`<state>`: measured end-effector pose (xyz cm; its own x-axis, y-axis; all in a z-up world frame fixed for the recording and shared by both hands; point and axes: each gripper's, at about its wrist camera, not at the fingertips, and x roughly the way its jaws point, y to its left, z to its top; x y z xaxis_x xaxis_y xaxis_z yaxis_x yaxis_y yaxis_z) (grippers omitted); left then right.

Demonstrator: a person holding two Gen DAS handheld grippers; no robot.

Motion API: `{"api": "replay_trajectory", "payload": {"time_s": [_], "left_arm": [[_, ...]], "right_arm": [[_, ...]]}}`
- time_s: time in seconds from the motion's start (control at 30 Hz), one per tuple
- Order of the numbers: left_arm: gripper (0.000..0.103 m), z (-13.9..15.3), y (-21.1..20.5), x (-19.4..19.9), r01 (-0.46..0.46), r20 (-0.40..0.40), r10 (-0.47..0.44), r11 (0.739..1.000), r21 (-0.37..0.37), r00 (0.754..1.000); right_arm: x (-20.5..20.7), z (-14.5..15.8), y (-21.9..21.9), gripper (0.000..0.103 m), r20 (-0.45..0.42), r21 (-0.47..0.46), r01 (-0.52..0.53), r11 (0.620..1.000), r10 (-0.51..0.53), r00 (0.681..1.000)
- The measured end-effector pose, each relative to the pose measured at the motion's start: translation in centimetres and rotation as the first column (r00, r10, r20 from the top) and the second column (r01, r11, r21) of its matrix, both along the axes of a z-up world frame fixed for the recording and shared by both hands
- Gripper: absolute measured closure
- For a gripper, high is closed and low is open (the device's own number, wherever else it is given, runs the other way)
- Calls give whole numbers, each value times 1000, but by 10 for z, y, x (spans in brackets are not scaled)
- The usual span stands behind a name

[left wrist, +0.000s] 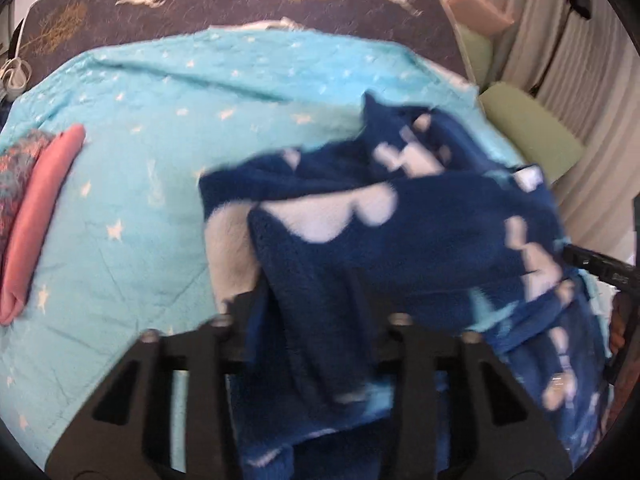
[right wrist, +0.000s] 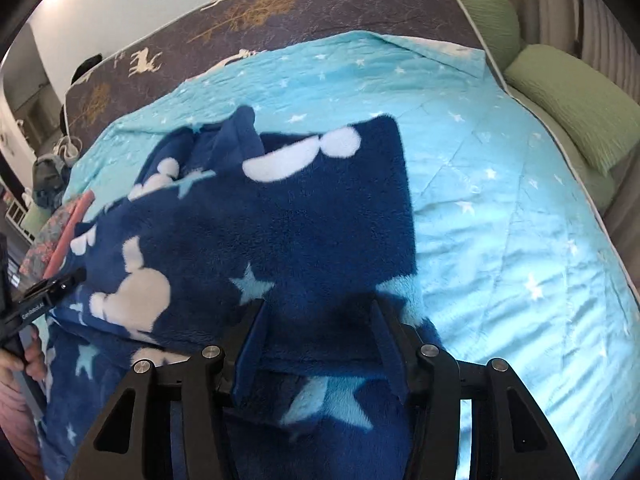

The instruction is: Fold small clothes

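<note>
A dark blue fleece garment (left wrist: pixel 400 248) with white shapes and pale stars lies bunched on the light blue star quilt (left wrist: pixel 140 152). In the left wrist view a thick fold of it fills the gap of my left gripper (left wrist: pixel 308 296) and hides the fingertips; the jaws look shut on it. My right gripper (right wrist: pixel 320 312) holds another fold of the garment (right wrist: pixel 280 216) between its blue pads (right wrist: pixel 256 332). The left gripper's tip (right wrist: pixel 60 280) shows at the garment's left edge in the right wrist view, and the right gripper's finger (left wrist: pixel 592 264) pokes in at the right of the left wrist view.
A folded pink garment (left wrist: pixel 36 216) and a patterned cloth (left wrist: pixel 16 172) lie at the quilt's left edge. Green pillows (right wrist: pixel 572 100) sit off the bed's right side, by a curtain (left wrist: pixel 580 60). A dark deer-print sheet (left wrist: pixel 240 4) covers the far end. A person's hand (right wrist: pixel 24 360) shows at lower left.
</note>
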<state>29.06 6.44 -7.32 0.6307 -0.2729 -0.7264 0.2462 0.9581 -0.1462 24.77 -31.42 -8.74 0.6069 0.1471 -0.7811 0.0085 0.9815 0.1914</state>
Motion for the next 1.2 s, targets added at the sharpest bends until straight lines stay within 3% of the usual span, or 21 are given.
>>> {"api": "replay_trajectory", "payload": {"time_s": [0.1, 0.17, 0.2, 0.3, 0.37, 0.47, 0.5, 0.53, 0.57, 0.67, 0.77, 0.9, 1.0, 1.07, 1.1, 1.17, 1.2], "left_arm": [[70, 32, 5, -5, -55, 106, 54, 998, 4, 993], [65, 52, 8, -3, -114, 184, 111, 994, 2, 977], [57, 58, 8, 1, -114, 200, 113, 993, -9, 973], [51, 57, -4, 20, -46, 150, 53, 998, -53, 987], [51, 34, -17, 36, -28, 97, 28, 1000, -5, 995], [49, -28, -27, 55, -3, -40, 8, 992, 126, 999], [49, -34, -24, 54, -6, -23, 8, 996, 90, 1000], [49, -28, -21, 53, -7, -13, 8, 998, 67, 1000], [49, -18, -18, 53, -12, -20, 13, 999, 48, 1000], [49, 8, -21, 54, 1, -3, -1, 1000, 11, 1000], [40, 29, -41, 62, 65, 72, -64, 998, -5, 995], [36, 11, -84, 99, 81, 21, -83, 993, 85, 996], [36, -18, -101, 122, 94, -62, -89, 992, 86, 994], [36, -31, -98, 128, 94, -123, -88, 994, 47, 989], [38, -34, -90, 131, 96, -124, -97, 995, -15, 988], [50, -34, -76, 133, 86, -128, -97, 992, -93, 987], [60, -35, -62, 134, 67, -134, -89, 985, -159, 987]], "right_arm": [[0, 25, 2, 51, 59, 11, -28, 1000, 27, 998], [11, 38, 3, 50, 88, -17, -19, 1000, 20, 996], [19, 43, 2, 50, 98, -6, -18, 1000, 18, 995], [52, 46, -1, 50, 84, 108, -47, 993, 38, 996], [70, 40, -5, 50, 85, 128, -27, 991, 16, 996], [95, 3, -14, 51, -3, -20, 72, 997, -72, 997], [100, -16, -23, 47, -61, -51, 118, 992, -121, 991], [99, -33, -36, 39, -82, 35, 138, 990, -135, 987], [94, -38, -50, 38, -77, 141, 163, 977, -153, 985], [87, -21, -55, 39, -79, 153, 188, 970, -178, 981], [90, 9, -39, 39, 21, 205, 95, 974, -101, 995], [122, 28, -3, 39, 62, 220, -38, 975, 25, 998], [156, 16, 19, 41, 19, 278, -94, 956, 92, 996], [174, -2, 29, 41, -51, 282, -122, 952, 142, 989], [180, -12, 38, 41, -95, 288, -128, 949, 162, 982], [186, -24, 38, 49, -98, 288, -117, 950, 151, 984], [186, -26, 35, 75, -81, 262, -98, 960, 123, 989]]}}
